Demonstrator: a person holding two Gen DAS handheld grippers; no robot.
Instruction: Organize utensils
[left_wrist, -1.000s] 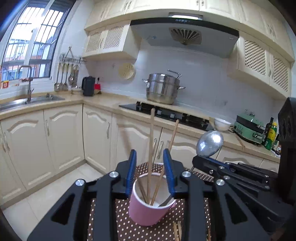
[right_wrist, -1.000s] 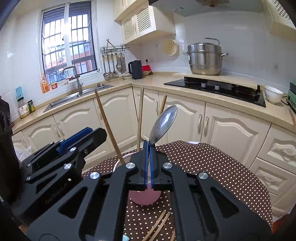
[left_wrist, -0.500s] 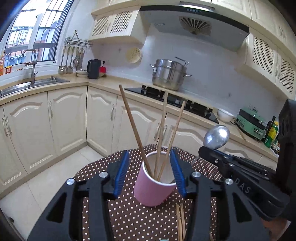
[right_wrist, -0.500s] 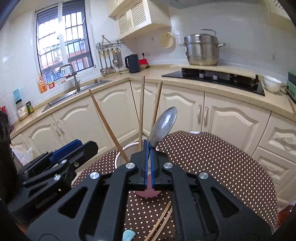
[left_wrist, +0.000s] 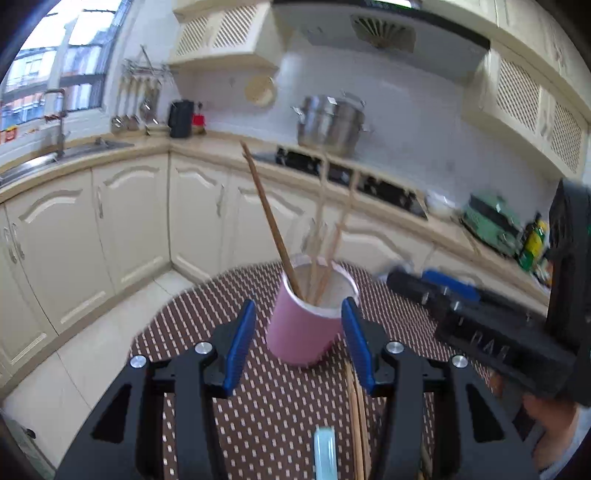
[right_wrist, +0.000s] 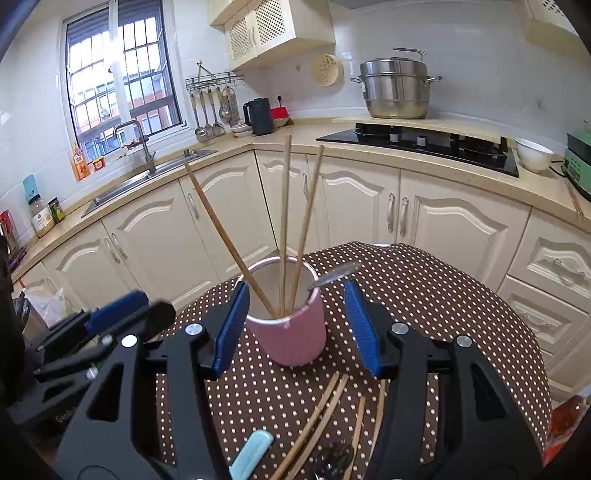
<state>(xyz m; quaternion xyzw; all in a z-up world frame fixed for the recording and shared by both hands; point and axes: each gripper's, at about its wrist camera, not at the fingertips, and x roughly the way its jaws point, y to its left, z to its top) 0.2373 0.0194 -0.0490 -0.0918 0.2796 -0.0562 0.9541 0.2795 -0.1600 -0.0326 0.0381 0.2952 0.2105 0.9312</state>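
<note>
A pink cup (right_wrist: 291, 332) stands on the brown dotted tablecloth (right_wrist: 424, 295); it also shows in the left wrist view (left_wrist: 303, 328). It holds three wooden chopsticks (right_wrist: 284, 229) and a metal spoon (right_wrist: 334, 276) whose bowl leans over the rim. My right gripper (right_wrist: 295, 328) is open, its blue pads on either side of the cup without touching. My left gripper (left_wrist: 297, 345) is open too, just in front of the cup. Loose chopsticks (right_wrist: 317, 421), a light blue handle (right_wrist: 251, 454) and a metal spoon (right_wrist: 334, 461) lie on the cloth.
Cream cabinets (right_wrist: 454, 229) and a countertop with a black hob (right_wrist: 417, 144), steel steamer pot (right_wrist: 393, 86), white bowl (right_wrist: 533, 155), kettle (right_wrist: 258, 116) and sink (right_wrist: 147, 181) run behind the table. Tiled floor (left_wrist: 92, 354) lies to the left.
My right gripper opened and let the spoon drop into the cup. My left gripper let go of the cup and drew back. The cup now stands upright on the cloth.
</note>
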